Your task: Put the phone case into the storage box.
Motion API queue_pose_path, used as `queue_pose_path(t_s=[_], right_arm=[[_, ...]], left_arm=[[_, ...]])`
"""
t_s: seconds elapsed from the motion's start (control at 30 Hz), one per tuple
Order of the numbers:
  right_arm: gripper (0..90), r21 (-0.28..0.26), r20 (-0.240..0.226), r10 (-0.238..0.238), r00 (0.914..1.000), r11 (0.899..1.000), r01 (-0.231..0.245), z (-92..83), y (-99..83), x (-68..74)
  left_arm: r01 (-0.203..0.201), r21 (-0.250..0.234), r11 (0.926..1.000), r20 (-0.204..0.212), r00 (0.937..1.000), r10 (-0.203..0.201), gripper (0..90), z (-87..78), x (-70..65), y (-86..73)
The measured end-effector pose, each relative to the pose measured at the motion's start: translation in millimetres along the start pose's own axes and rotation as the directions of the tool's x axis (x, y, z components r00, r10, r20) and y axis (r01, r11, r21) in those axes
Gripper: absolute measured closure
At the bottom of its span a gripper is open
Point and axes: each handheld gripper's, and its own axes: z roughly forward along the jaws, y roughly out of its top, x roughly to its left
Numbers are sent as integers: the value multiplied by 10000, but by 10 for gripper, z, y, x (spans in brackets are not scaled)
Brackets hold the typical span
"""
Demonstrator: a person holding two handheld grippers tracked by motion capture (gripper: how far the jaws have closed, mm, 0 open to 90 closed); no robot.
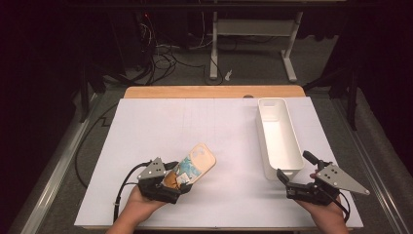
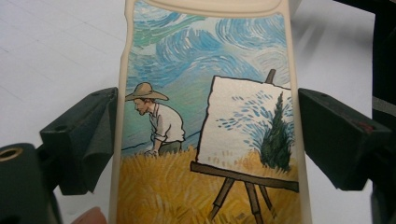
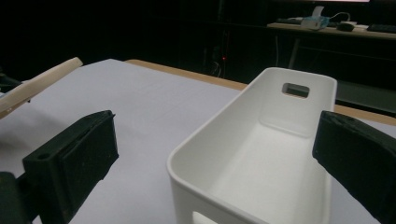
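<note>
Left gripper (image 1: pixel 179 184) clamped across a phone case (image 2: pixel 205 121) by its edges, lifted at a tilt over the table (image 1: pixel 146 126)'s near left. Right gripper (image 1: pixel 288 185), jaws apart and empty, waits at the white bin (image 3: pixel 261 154)'s near end. Risk: the slick case could pivot or slip from this narrow hold. No legible writing; just a painter-and-easel picture.
</note>
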Motion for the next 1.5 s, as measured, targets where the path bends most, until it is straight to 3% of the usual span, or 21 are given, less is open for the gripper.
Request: queue_pose_path(t_s=[0.2, 0.43, 0.53, 0.83, 1.0, 1.13, 1.23, 1.5], right_arm=[[4, 125, -560, -173, 9983, 9998, 181, 44, 20, 103], [9, 293, -1142, -320, 9929, 9989, 356, 137, 77, 230], [8, 433, -1650, -222, 9860, 9986, 297, 252, 140, 312], [8, 775, -2555, -308, 9663, 9956, 522, 522, 312, 477], [8, 803, -2671, -370, 9630, 9949, 605, 597, 335, 531], [8, 693, -2755, -252, 9610, 9965, 460, 601, 271, 554], [6, 887, -2795, -260, 9598, 9947, 528, 595, 222, 555], [5, 1051, -2968, -94, 9549, 9936, 424, 545, 148, 505]], left_arm=[[-108, -21, 9999, 287, 9995, 108, 117, 27, -33, 8], [-392, 10, 9992, 233, 9990, 392, 117, 31, -64, 24], [-519, 3, 9987, 146, 9985, 519, 116, 21, -74, 39], [-549, -120, 9984, 138, 9984, 551, 117, -8, -93, 76], [-373, -467, 9982, 101, 9992, 379, 116, -23, -89, 76], [-506, -722, 9961, -353, 9982, 481, 116, -30, -115, 80], [-121, -910, 9958, 3, 9999, 121, 116, -34, -58, 85], [-207, -837, 9963, 193, 9996, 224, 116, -3, -30, 142]])
